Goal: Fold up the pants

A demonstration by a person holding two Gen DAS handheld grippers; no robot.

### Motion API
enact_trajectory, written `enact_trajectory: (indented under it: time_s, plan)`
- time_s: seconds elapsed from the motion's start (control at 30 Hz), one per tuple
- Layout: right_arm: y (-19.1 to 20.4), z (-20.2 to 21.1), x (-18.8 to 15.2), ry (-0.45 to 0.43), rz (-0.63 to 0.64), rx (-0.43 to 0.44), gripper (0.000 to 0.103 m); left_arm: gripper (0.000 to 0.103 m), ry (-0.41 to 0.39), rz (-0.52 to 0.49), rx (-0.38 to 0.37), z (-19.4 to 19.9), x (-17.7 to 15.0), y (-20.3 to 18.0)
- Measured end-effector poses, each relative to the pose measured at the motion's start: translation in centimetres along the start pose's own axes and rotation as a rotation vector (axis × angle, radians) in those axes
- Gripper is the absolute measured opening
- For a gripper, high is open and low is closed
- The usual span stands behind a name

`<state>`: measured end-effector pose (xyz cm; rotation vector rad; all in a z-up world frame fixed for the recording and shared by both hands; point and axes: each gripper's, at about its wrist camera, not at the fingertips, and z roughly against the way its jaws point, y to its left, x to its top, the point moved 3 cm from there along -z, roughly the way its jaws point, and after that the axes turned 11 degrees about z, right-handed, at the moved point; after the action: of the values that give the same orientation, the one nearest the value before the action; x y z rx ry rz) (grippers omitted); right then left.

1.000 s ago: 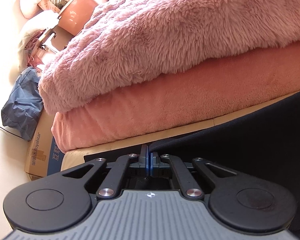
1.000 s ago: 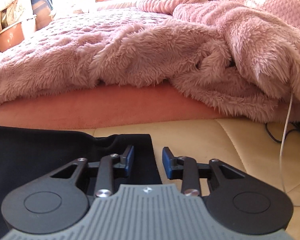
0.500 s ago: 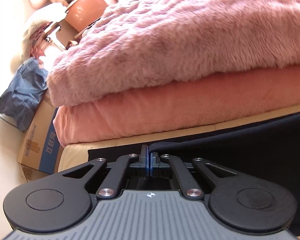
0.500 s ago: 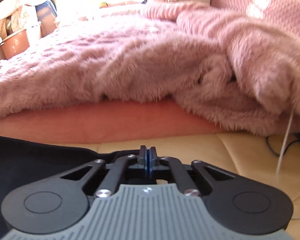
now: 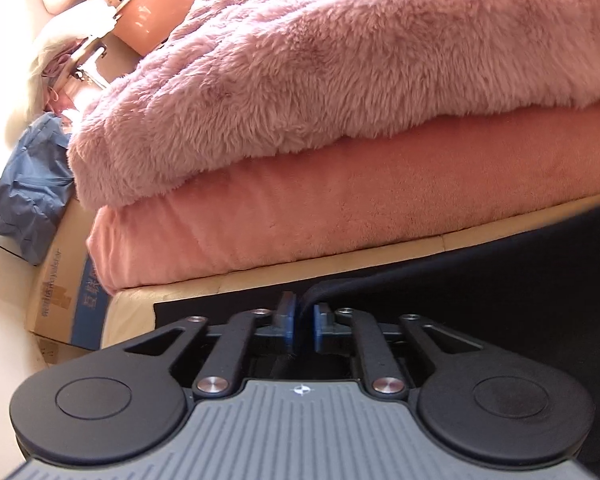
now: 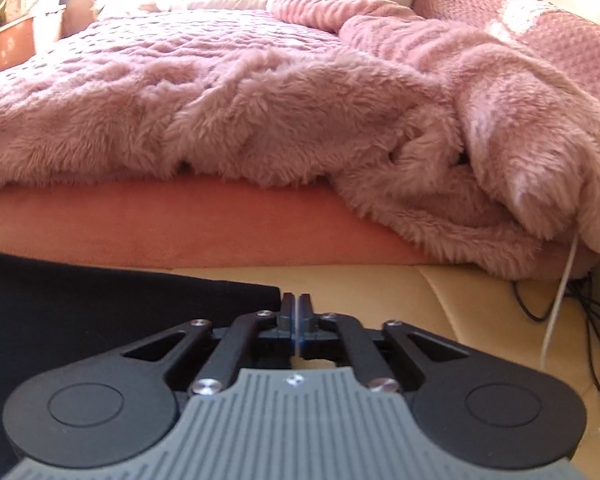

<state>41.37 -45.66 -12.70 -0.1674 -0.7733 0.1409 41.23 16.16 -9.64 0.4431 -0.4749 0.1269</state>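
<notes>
Black pants (image 5: 480,280) lie on a beige leather surface (image 5: 140,304) at the foot of a bed. In the left wrist view my left gripper (image 5: 303,312) is slightly open, and a raised fold of the pants runs into the gap between its blue pads. In the right wrist view the pants (image 6: 100,312) spread to the left. My right gripper (image 6: 296,308) has its pads together at the pants' right corner; whether cloth is pinched between them is hidden.
A fluffy pink blanket (image 6: 260,120) covers the bed above a salmon mattress edge (image 5: 340,208). A cardboard box (image 5: 60,288) and a blue bag (image 5: 24,192) stand at the left. Black and white cables (image 6: 560,300) hang at the right on the beige surface (image 6: 420,300).
My left gripper's pads, pressed together before, have parted a little around the fold. My right gripper went from open to closed at the pants' corner and moved along the edge.
</notes>
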Motion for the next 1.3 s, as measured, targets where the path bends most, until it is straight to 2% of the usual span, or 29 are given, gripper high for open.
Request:
enact_trajectory:
  time_s: [0.07, 0.17, 0.23, 0.3, 0.43, 0.57, 0.63, 0.7, 0.73, 0.8, 0.87, 0.93, 1.1, 1.3]
  plan:
    - [0.8, 2.0, 0.2, -0.033, 0.019, 0.008, 0.001, 0.047, -0.017, 0.017, -0.040, 0.7, -0.2, 0.9]
    - [3.5, 5.2, 0.1, -0.053, 0.062, 0.032, 0.005, 0.055, -0.049, 0.085, -0.129, 2.4, -0.8, 2.9]
    - [5.8, 7.1, -0.4, -0.056, 0.068, 0.082, 0.007, 0.061, -0.069, 0.146, -0.193, 3.8, -1.8, 4.4]
    - [8.7, 8.8, -1.1, -0.061, 0.081, 0.121, 0.009, 0.063, -0.098, 0.194, -0.235, 5.0, -3.5, 5.9]
    - [14.8, 10.9, -2.5, -0.068, 0.147, 0.165, 0.009, 0.064, -0.080, 0.263, -0.228, 5.5, -8.0, 8.2]
    - [19.2, 11.6, -3.3, -0.049, 0.120, 0.189, 0.009, 0.065, -0.027, 0.420, -0.229, 4.2, -12.7, 10.3]
    - [20.8, 11.6, -3.7, -0.026, 0.117, 0.175, 0.009, 0.065, -0.013, 0.515, -0.243, 3.6, -14.3, 11.1]
    - [21.8, 11.2, -4.0, 0.006, 0.109, 0.181, 0.009, 0.065, -0.013, 0.562, -0.257, 3.2, -15.3, 11.3]
    - [22.2, 10.9, -4.2, 0.023, 0.109, 0.181, 0.009, 0.063, -0.016, 0.578, -0.263, 3.0, -15.6, 11.4]
    - [22.8, 10.6, -4.5, 0.042, 0.128, 0.163, 0.010, 0.044, -0.009, 0.617, -0.285, 2.4, -15.8, 11.5]
    - [23.2, 10.5, -4.4, 0.042, 0.156, 0.148, 0.013, 0.016, -0.007, 0.654, -0.312, 2.0, -16.1, 12.0]
    - [23.7, 10.5, -4.4, 0.052, 0.185, 0.137, 0.014, 0.000, -0.016, 0.665, -0.330, 1.9, -16.2, 12.1]
    - [24.2, 10.3, -4.1, 0.086, 0.229, 0.126, 0.015, 0.000, -0.120, 0.648, -0.332, 3.6, -16.3, 13.4]
    - [24.4, 10.2, -3.7, 0.104, 0.241, 0.116, 0.016, 0.000, -0.238, 0.569, -0.292, 7.2, -11.9, 16.6]
